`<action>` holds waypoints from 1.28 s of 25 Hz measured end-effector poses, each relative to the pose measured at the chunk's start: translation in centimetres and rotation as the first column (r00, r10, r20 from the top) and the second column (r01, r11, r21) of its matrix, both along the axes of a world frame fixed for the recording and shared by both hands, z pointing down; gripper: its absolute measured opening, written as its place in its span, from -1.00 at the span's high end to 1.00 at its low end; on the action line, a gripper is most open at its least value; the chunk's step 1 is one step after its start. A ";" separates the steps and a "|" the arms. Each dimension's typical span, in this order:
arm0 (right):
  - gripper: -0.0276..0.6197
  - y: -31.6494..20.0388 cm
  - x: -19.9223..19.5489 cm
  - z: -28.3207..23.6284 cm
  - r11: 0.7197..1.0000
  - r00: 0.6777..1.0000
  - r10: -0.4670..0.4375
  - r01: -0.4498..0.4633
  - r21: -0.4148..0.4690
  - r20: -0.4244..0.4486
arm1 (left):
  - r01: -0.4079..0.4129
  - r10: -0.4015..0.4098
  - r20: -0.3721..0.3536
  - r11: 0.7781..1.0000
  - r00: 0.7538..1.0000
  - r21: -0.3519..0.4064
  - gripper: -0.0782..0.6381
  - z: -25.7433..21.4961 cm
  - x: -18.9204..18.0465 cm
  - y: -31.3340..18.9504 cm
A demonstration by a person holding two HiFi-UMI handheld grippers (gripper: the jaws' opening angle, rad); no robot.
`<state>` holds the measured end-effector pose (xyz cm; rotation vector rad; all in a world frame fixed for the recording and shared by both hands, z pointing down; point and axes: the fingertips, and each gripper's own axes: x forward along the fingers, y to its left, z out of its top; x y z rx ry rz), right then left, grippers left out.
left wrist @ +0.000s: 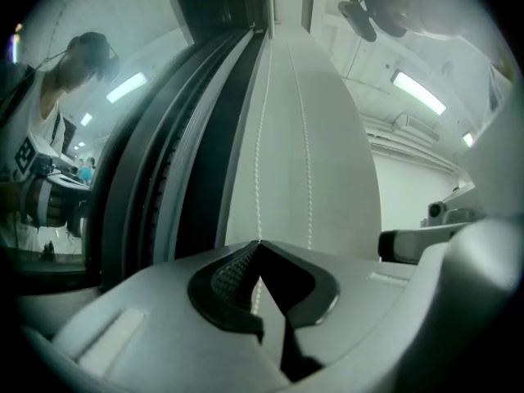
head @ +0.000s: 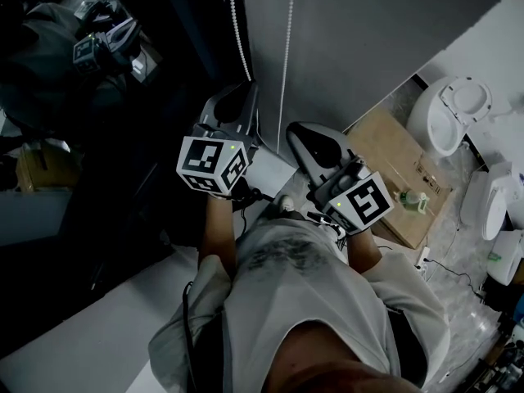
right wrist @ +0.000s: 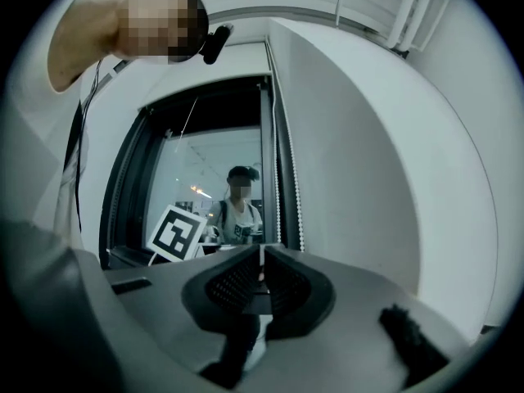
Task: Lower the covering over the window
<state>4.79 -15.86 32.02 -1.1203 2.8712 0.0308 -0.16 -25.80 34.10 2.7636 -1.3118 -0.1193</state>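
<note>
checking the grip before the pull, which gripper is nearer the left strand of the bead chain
Left. The left gripper is shut on the left strand; the right gripper sits off to its right, beside the other strand.

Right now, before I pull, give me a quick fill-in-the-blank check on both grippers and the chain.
1. The left gripper is ____ on the bead chain.
2. ____ strands of that chain run up side by side above its jaws.
3. The right gripper has its jaws ____ too.
Missing words: shut; two; shut.
</note>
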 end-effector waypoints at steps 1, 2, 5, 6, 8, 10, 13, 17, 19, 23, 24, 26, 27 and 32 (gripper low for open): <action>0.86 0.0 0.0 -0.4 1.000 1.000 -0.008 0.008 0.008 0.008 | -0.007 0.007 0.002 1.000 1.000 0.001 0.75 -0.2 0.0 0.5; 0.86 -0.1 0.0 -0.8 1.000 1.000 -0.015 0.015 0.018 0.008 | -0.015 0.015 0.006 1.000 1.000 0.001 0.75 -0.3 0.1 1.0; 0.86 0.0 -0.4 -1.9 0.998 0.999 -0.041 0.041 0.049 -0.006 | -0.044 0.044 0.011 0.999 0.999 -0.006 0.75 -0.6 0.4 2.6; 0.86 0.1 -0.6 -2.2 0.997 0.999 -0.051 0.052 0.059 -0.011 | -0.049 0.049 0.014 0.999 0.999 -0.008 0.75 -0.6 0.4 3.1; 0.86 0.2 -1.1 -2.7 0.995 0.997 -0.071 0.072 0.075 -0.016 | -0.051 0.051 0.025 0.999 0.998 -0.006 0.75 -0.5 0.2 4.1; 0.76 0.3 -1.6 -3.3 0.992 0.996 -0.091 0.092 0.086 -0.015 | -0.058 0.058 0.024 0.998 0.998 -0.008 0.75 -0.4 0.1 4.9; 0.64 0.2 -2.3 -4.5 0.987 0.993 -0.119 0.120 0.110 -0.014 | -0.066 0.066 0.008 0.998 0.998 -0.021 0.76 0.0 -0.3 6.0; 0.60 0.2 -3.7 -7.5 0.978 0.987 -0.155 0.148 0.148 0.037 | -0.066 0.066 -0.003 0.997 0.998 -0.038 0.75 0.5 -1.0 7.2; 0.60 0.1 -4.3 -8.7 0.971 0.983 -0.177 0.167 0.169 0.046 | -0.064 0.064 -0.004 0.997 0.998 -0.037 0.76 0.6 -1.1 7.7; 0.59 0.1 -4.8 -10.1 0.955 0.974 -0.222 0.208 0.213 0.042 | -0.063 0.063 0.000 0.997 0.998 -0.036 0.76 0.7 -0.9 8.4; 0.59 0.2 -5.0 -10.5 0.952 0.972 -0.230 0.216 0.216 0.044 | -0.063 0.063 -0.001 0.997 0.998 -0.036 0.76 0.7 -0.9 8.6; 0.59 0.4 -5.7 -11.1 0.948 0.969 -0.243 0.225 0.225 0.055 | -0.063 0.063 -0.002 0.997 0.998 -0.035 0.75 0.7 -1.2 9.1; 0.59 0.5 -6.0 -11.4 0.947 0.967 -0.248 0.228 0.228 0.060 | -0.063 0.063 -0.003 0.997 0.998 -0.034 0.76 0.8 -1.4 9.4; 0.59 0.1 -6.7 -12.3 0.942 0.966 -0.254 0.235 0.238 0.054 | -0.071 0.071 0.000 0.997 0.997 -0.031 0.76 0.9 -1.2 10.1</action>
